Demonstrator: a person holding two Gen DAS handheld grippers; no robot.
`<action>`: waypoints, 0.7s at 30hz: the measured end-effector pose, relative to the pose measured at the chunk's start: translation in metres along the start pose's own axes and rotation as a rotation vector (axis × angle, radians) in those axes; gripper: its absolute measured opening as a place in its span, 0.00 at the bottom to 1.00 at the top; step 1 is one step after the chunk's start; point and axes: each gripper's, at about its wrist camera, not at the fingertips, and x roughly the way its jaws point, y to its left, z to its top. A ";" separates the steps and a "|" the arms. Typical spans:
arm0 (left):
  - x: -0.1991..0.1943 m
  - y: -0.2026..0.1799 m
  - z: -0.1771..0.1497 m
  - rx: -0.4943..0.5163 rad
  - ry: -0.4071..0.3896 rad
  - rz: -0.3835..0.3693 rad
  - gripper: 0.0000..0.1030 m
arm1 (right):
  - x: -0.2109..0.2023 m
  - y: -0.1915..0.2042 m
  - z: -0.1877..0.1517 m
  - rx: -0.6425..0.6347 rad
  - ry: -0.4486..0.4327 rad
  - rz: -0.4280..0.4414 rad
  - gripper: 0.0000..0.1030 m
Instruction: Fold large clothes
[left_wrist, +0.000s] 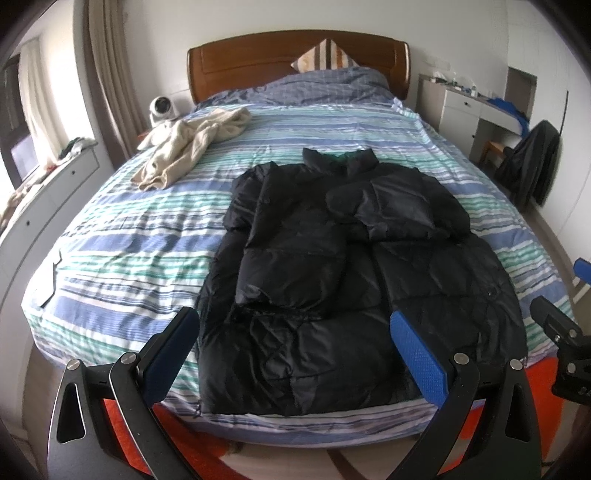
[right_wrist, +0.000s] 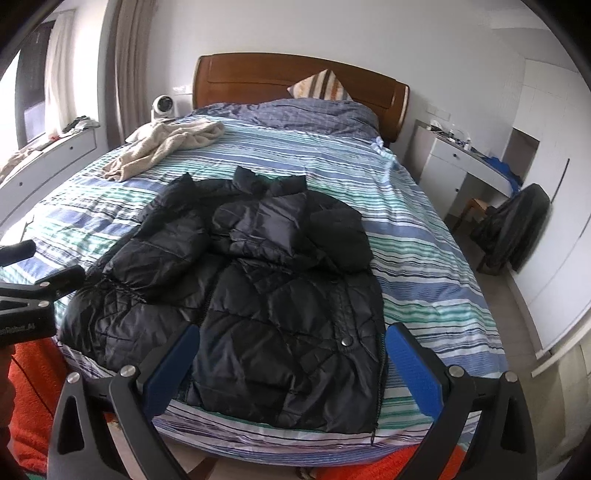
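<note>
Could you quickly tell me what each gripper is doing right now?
Left gripper: open, holding nothing, poised above the black jacket's hem.
Right gripper: open, holding nothing, also above the hem.

A black puffer jacket (left_wrist: 354, 266) lies sleeves-folded on the striped bed (left_wrist: 122, 236), left tongs (left_wrist: 295, 325) spread above its hem.

jacket (left_wrist: 354, 258) – black | bedspread (left_wrist: 147, 229) – blue-green-white stripes | sweater (left_wrist: 184, 147) – cream
</note>
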 end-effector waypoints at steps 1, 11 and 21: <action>0.000 0.002 0.000 -0.004 0.000 0.000 1.00 | -0.001 0.001 0.001 -0.004 -0.002 0.005 0.99; 0.006 0.018 -0.004 -0.042 0.016 0.002 1.00 | 0.007 0.009 0.006 -0.076 -0.027 0.068 0.99; 0.012 0.029 -0.010 -0.059 0.031 0.011 1.00 | 0.024 0.007 0.029 -0.138 -0.080 0.093 0.99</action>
